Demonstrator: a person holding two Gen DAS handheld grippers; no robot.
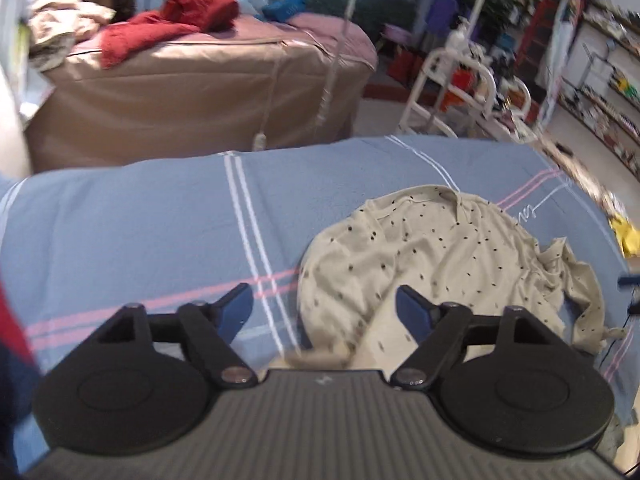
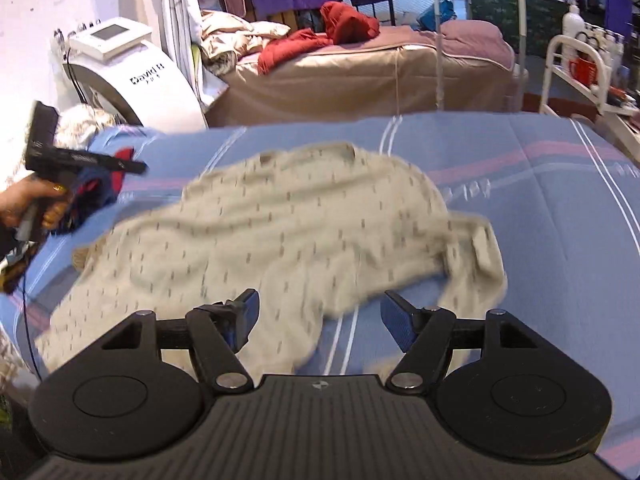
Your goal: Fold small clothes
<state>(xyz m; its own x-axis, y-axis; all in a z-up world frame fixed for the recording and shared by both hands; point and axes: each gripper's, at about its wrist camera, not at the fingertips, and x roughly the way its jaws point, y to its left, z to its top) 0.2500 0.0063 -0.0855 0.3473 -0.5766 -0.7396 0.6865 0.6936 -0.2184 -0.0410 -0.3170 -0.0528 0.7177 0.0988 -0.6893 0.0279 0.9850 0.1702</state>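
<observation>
A small cream garment with dark dots (image 1: 432, 256) lies spread and rumpled on a blue striped cloth (image 1: 140, 232). My left gripper (image 1: 324, 308) is open and empty, hovering over the garment's near left edge. In the right wrist view the same garment (image 2: 288, 232) looks blurred; my right gripper (image 2: 318, 316) is open and empty above its near edge. The left gripper's handle (image 2: 60, 156), held by a hand, shows at the far left of that view.
The blue cloth (image 2: 540, 216) covers the work surface. Behind it stands a bed with a brown cover (image 1: 192, 92) and red clothes (image 1: 172, 20). A white rack (image 1: 472, 80) stands at the right, a white machine (image 2: 132, 76) at the left.
</observation>
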